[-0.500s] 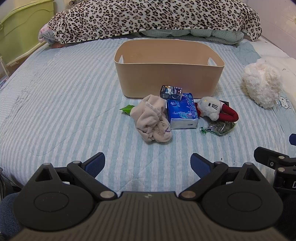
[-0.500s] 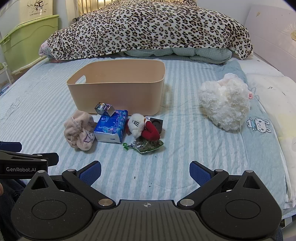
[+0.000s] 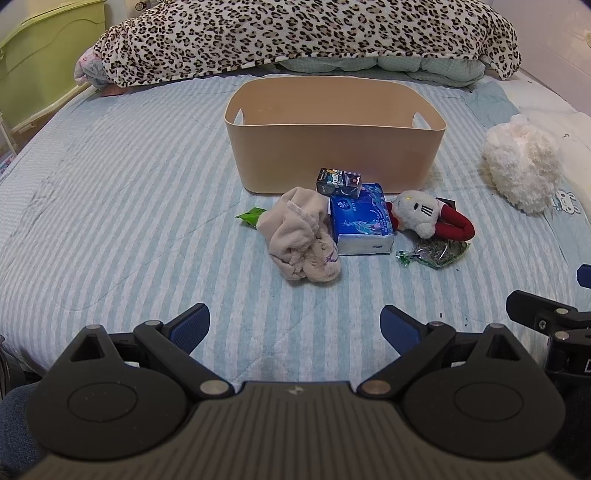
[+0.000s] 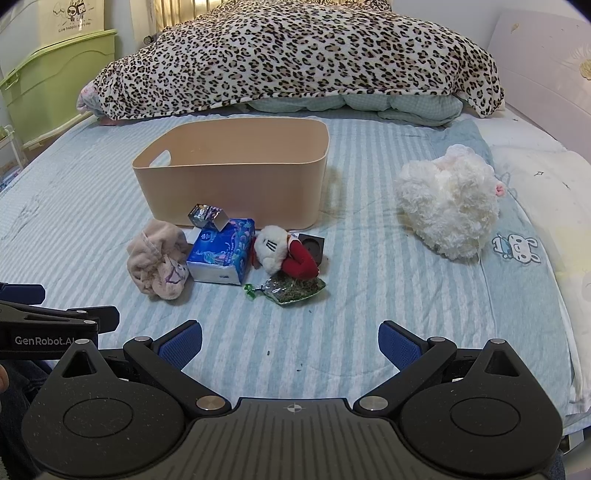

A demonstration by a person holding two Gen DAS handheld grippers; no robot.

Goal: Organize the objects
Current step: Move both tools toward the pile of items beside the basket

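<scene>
A tan bin (image 3: 332,158) (image 4: 236,188) stands on the striped bed. In front of it lie a beige cloth bundle (image 3: 303,236) (image 4: 157,264), a blue tissue pack (image 3: 360,225) (image 4: 221,256), a small dark box (image 3: 338,181) (image 4: 207,216), a white-and-red plush doll (image 3: 424,218) (image 4: 284,253), a clear bag of dark bits (image 3: 437,253) (image 4: 291,290) and a green wrapper (image 3: 251,217). My left gripper (image 3: 295,328) and right gripper (image 4: 290,343) are both open and empty, well short of the pile.
A fluffy white plush (image 3: 521,173) (image 4: 450,206) lies at the right. A leopard-print blanket (image 3: 306,33) covers the bed's far end. A green cabinet (image 4: 48,96) stands at the left. A small black square object (image 4: 312,245) lies behind the doll.
Both grippers have moved slightly forward toward the pile. Nothing on the bed has moved.
</scene>
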